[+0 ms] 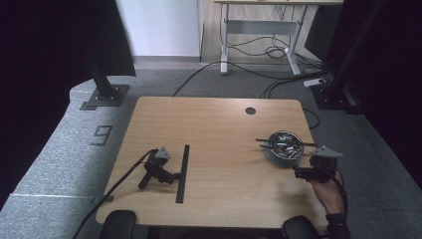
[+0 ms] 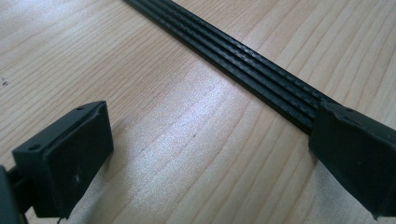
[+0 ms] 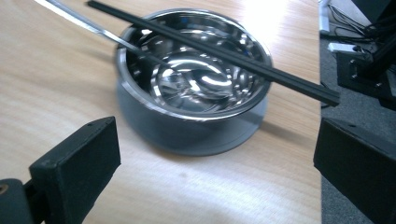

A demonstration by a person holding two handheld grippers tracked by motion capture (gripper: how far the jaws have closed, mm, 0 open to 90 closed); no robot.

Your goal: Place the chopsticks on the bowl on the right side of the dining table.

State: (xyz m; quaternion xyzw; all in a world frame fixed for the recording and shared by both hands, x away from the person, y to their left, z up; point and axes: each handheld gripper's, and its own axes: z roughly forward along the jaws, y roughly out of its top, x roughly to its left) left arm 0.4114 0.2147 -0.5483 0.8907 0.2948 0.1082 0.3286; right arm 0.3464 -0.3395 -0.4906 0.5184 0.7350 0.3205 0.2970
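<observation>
Bowl (image 1: 284, 147) (steel) is spanned by a black stick (image 3: 219, 53). Right gripper (image 1: 300, 173) is held near it, jaws released. Left gripper (image 1: 175, 176) is laid beside a strip (image 1: 182, 173), jaws apart, nothing grasped.

Both hand-held grippers (image 1: 175, 176) (image 1: 297, 173) — jaws wide

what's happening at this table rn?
A person's hand holds the right gripper beside the steel bowl; its jaws stand open with nothing between them. A black chopstick lies across the bowl's rim, a silver one leans into it. The left gripper lies on the table, open, next to a black strip.
</observation>
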